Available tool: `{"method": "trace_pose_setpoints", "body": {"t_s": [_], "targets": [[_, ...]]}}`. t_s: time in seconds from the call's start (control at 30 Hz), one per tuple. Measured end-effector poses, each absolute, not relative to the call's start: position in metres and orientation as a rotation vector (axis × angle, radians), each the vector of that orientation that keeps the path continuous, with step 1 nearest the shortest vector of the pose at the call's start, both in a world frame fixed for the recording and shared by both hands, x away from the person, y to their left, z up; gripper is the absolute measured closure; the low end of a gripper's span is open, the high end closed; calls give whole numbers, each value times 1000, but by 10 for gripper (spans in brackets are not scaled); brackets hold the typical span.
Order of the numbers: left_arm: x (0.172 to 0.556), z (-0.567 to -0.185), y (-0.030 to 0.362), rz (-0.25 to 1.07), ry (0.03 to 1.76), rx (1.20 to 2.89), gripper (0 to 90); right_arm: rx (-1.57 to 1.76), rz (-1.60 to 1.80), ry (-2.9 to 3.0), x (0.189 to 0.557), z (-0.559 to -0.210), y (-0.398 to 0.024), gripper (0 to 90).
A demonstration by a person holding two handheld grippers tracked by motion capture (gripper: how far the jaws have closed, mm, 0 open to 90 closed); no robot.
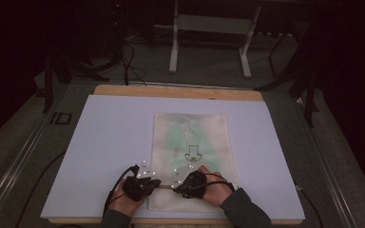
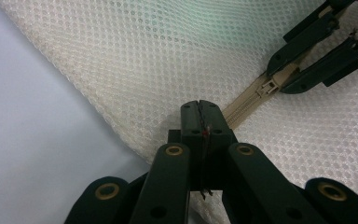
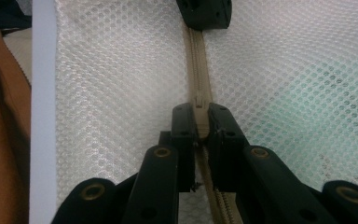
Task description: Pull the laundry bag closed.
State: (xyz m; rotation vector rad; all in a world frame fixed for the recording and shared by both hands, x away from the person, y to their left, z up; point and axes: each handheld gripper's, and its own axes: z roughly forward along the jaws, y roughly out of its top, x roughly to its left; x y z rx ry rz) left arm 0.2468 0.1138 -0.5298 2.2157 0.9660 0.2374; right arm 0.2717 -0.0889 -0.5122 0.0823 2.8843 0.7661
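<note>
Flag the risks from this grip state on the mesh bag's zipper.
1. Right gripper pinches only the small beige zipper pull; it may slip out when dragged.
2. Left gripper clamps the cream mesh laundry bag just at its edge by the beige zipper track; the mesh could bunch or pull free.

Plenty of open room on the flat white board (image 1: 109, 142) left of the cream mesh zip bag (image 1: 190, 137), plus a narrower strip on its right and a band at the far edge. Near edge is crowded: both black grippers, left (image 1: 153, 182) and right (image 1: 177, 186), sit almost tip to tip there.
</note>
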Motion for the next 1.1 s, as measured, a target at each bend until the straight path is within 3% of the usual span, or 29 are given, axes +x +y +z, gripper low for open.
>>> {"method": "trace_pose_setpoints", "body": {"t_s": [1.1], "targets": [[246, -530, 113, 251, 968, 2218, 893, 82, 726, 2887, 269, -507, -107, 823]]}}
